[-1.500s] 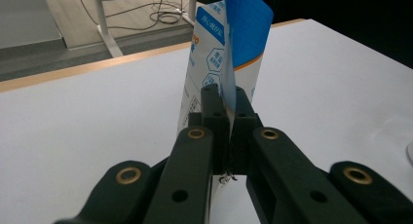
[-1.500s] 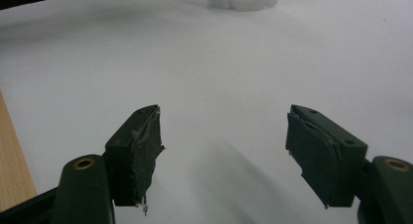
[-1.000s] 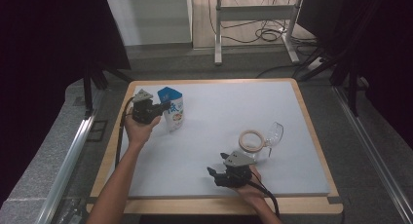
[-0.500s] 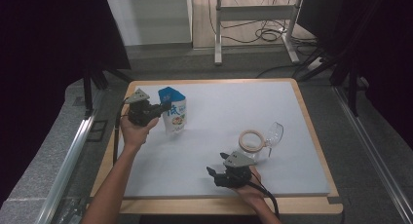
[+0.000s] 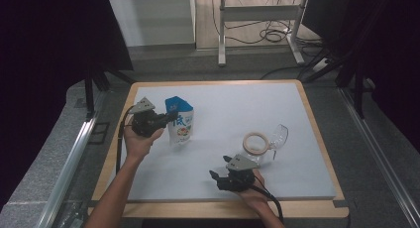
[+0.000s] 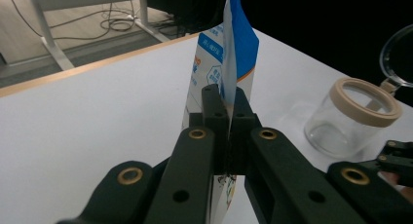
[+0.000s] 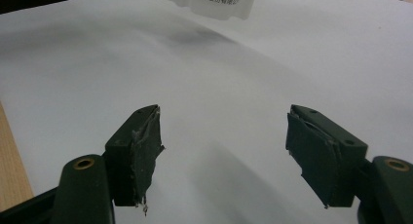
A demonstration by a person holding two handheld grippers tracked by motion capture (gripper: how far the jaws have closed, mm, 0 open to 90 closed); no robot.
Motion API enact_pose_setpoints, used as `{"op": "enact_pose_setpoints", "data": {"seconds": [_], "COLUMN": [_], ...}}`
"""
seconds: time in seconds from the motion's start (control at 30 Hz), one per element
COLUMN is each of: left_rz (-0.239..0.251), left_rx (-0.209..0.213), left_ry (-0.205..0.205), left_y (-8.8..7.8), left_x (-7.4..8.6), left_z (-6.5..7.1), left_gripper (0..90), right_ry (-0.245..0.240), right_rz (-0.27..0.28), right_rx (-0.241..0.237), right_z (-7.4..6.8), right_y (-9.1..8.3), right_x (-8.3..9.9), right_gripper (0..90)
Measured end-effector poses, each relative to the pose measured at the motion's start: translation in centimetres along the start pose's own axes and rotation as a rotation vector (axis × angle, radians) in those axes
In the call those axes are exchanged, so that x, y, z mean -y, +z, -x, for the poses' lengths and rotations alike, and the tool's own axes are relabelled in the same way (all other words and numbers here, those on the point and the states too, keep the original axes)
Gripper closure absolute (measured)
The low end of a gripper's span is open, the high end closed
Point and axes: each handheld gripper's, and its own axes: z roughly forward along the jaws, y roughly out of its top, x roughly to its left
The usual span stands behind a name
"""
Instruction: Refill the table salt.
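Observation:
A blue and white stand-up pouch [image 5: 181, 122] is held upright over the left part of the white mat [image 5: 237, 104]. My left gripper [image 5: 170, 118] is shut on its side seam. In the left gripper view the jaws [image 6: 226, 105] pinch the pouch's thin edge [image 6: 239, 48]. In the right gripper view the pouch's bottom [image 7: 209, 1] seems to hang just above its shadow. My right gripper [image 5: 214, 177] rests near the front edge, open and empty, with bare mat between its fingers [image 7: 224, 151]. A clear glass jar [image 5: 256, 144] with a tan rim stands beside it.
The jar's clear hinged lid [image 5: 279, 137] hangs open on its right side. The jar [image 6: 353, 116] also stands to the right in the left gripper view. A wooden border [image 5: 317, 124] frames the mat. A metal stand and cables [image 5: 257, 20] lie on the floor beyond.
My left gripper has carried the pouch a little toward the front of the table. The right gripper and the jar have not moved.

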Motion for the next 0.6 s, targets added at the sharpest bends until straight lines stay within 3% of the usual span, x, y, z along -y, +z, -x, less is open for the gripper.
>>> {"op": "enact_pose_setpoints", "data": {"seconds": [0.43, 0.6], "left_rz": [-0.002, 0.006], "left_rx": [0.016, 0.041], "left_ry": [0.000, -0.016], "left_y": [-0.13, -0.29], "left_x": [0.45, 0.42], "left_z": [0.79, 1.05], "left_gripper": [90.0, 90.0], "right_ry": [-0.001, -0.004], "right_rz": [0.006, 0.007], "right_rx": [0.008, 0.014], "right_z": [-0.07, -0.09], "right_y": [0.11, 0.11], "right_x": [-0.06, -0.06], "right_gripper": [29.5, 29.5]}}
